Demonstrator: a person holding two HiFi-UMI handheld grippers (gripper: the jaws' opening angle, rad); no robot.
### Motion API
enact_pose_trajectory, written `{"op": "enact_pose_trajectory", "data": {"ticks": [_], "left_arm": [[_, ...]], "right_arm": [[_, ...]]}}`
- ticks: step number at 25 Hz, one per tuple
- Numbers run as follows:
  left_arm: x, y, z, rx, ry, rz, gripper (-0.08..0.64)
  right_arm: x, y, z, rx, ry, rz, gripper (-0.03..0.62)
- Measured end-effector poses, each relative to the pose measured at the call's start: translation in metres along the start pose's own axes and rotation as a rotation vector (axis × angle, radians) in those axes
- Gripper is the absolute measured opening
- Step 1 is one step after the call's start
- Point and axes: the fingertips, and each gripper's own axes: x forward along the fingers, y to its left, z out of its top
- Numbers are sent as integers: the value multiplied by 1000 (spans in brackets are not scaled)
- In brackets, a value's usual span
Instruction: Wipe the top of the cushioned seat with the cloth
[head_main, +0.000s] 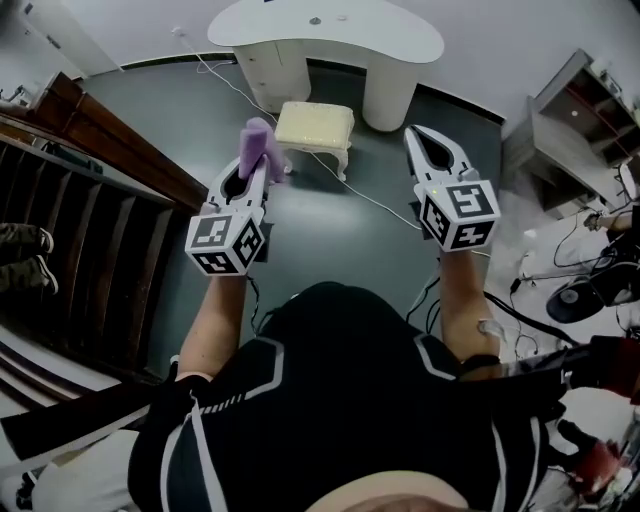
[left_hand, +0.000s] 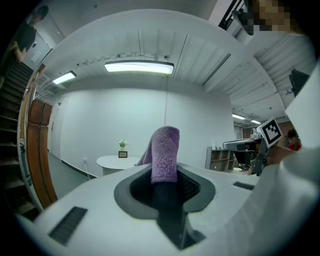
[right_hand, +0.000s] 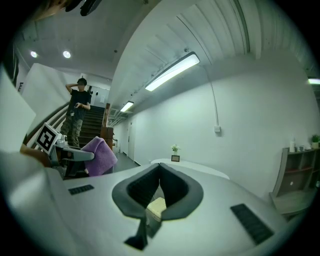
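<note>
Fingers (left_hand: 95, 205) on the left gripper (head_main: 256, 174) pinched around a folded purple cloth (left_hand: 165, 150), standing up out of the grip and held in the air, well clear of the floor (head_main: 330, 240) and of anything to wipe. Further right and ahead, toward the far edge of the floor, just in front of a white table (head_main: 330, 30): the cushioned seat (head_main: 314, 122), a small cream stool, top bare, touched by neither cloth nor gripper. Past its right legs, trailing across the floor, a white cord (head_main: 375, 200). Right again, the right gripper (head_main: 420, 138), held about level with the left, its fingers (right_hand: 210, 220) pressed together at the tips with nothing between them. Through the hollow behind those tips, only a glimpse of the cream seat. Judged from this: cloth in hand, so the pick-up looks done, but no wiping contact yet. Left to do: close the gap to the seat, lower the cloth flat onto the cushion, and sweep across the whole top. Probably a job for the left gripper alone.
</note>
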Motion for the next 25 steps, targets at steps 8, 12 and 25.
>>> {"op": "enact_pose_trajectory", "data": {"ticks": [8, 12, 25], "left_arm": [[7, -25, -11, 4, 30, 17, 71], [16, -23, -21, 6, 59, 22, 71], [110, 45, -10, -17, 28, -27, 71]], "right_arm": [[-10, -32, -11, 25, -19, 21, 6], [1, -39, -23, 53, -1, 32, 6], [97, -61, -9, 1, 26, -9, 6]]}}
